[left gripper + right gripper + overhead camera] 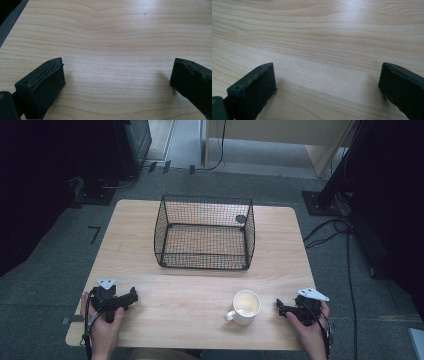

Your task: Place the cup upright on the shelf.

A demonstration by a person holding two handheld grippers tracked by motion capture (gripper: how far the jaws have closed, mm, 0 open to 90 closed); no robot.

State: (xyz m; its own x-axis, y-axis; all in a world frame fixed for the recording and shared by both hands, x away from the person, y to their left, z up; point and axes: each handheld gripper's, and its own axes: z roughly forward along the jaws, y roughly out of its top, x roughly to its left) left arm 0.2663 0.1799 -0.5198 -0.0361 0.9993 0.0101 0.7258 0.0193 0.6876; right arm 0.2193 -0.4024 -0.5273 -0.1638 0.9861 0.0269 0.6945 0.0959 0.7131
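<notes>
Left tool (134, 296) rests on the desk (190, 305) at 8 o'clock, jaws wide apart, holding nothing. White mug (244, 307) stands at 5 o'clock. Right tool (279, 308) lies just beside it, also wide open and empty. Up close, both gripper views show bare wood grain.

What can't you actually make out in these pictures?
- White mug, high view: its base and far outer side are hidden by its own body.
- Dark round spot behind the wire basket, high view: too small and veiled by mesh to identify.
- Left gripper, left gripper view: right jaw cut off by the picture's edge.
</notes>
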